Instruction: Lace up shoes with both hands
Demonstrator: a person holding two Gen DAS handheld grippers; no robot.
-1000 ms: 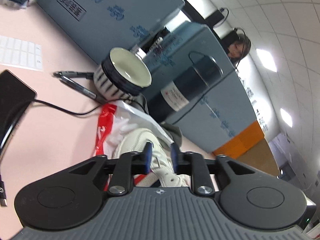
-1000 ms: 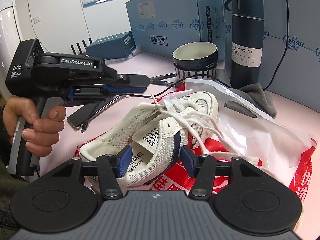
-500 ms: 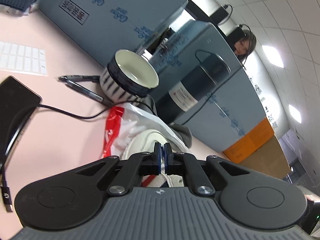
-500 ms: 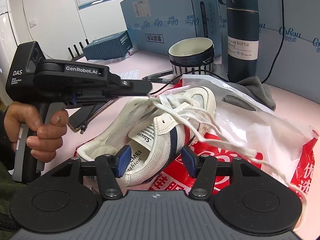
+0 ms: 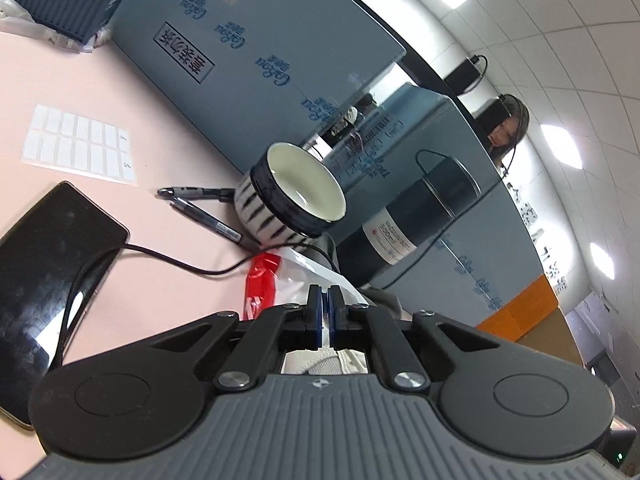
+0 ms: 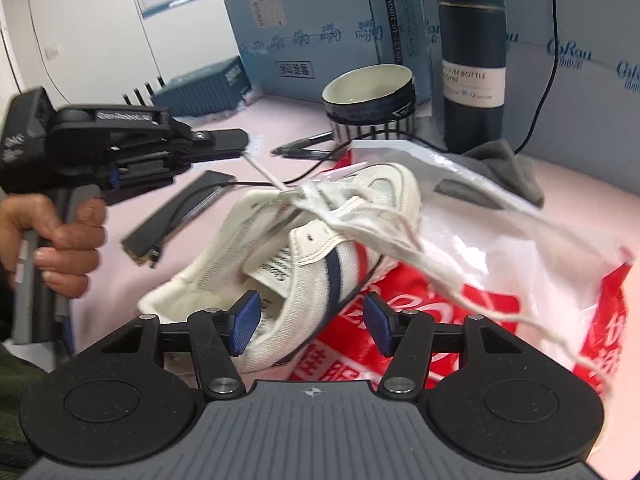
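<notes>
A white sneaker (image 6: 320,236) with a navy stripe lies on a red and white plastic bag (image 6: 500,240). In the right wrist view my left gripper (image 6: 242,148) is shut on the end of a white shoelace (image 6: 266,172), drawn taut up and to the left from the eyelets. The rest of the lace (image 6: 404,248) trails in a blur to the right over the bag. In the left wrist view the left gripper (image 5: 325,300) is shut on the lace (image 5: 325,328), with the sneaker (image 5: 320,360) mostly hidden below. My right gripper (image 6: 312,316) stands open near the shoe's heel opening.
A striped bowl (image 6: 372,100), a dark vacuum bottle (image 6: 472,56), two pens (image 6: 304,146), a black phone (image 6: 180,212) with a cable, a grey cloth (image 6: 504,168) and blue boxes (image 6: 312,28) stand behind the shoe. A hand (image 6: 60,248) grips the left gripper's handle. A sticker sheet (image 5: 80,144) lies on the pink table.
The left gripper went from open to shut on the lace end, then pulled it up and to the left. The loose lace swung to the right. The right gripper stayed open.
</notes>
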